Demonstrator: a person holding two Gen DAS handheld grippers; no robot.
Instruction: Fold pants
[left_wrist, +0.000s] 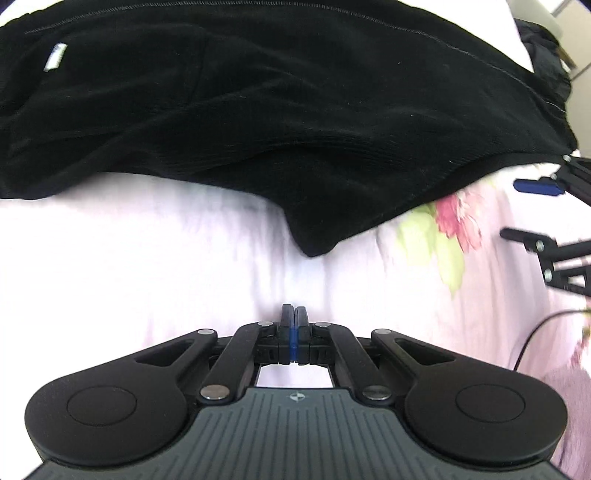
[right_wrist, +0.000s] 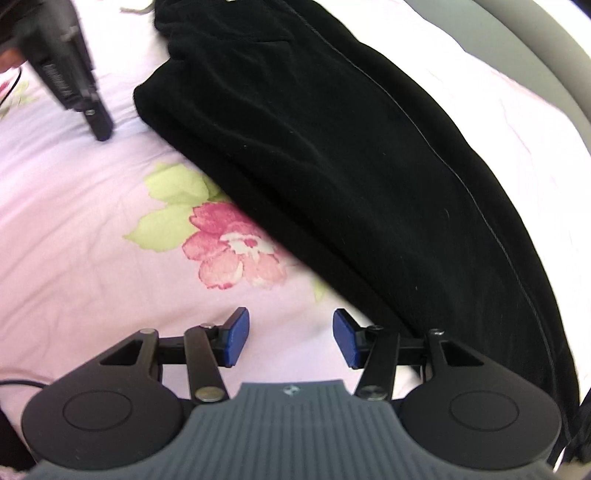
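Black pants lie folded lengthwise on a pale pink floral bedsheet, with a white label at the upper left. They also show in the right wrist view. My left gripper is shut and empty, over the sheet just short of the pants' near edge. My right gripper is open and empty, over the sheet beside the pants' near edge. Its fingers show at the right edge of the left wrist view. The left gripper shows in the upper left of the right wrist view.
The sheet has a pink flower print with green leaves. A black cable lies on the sheet at the right. A grey bed edge runs at the upper right, beyond the pants.
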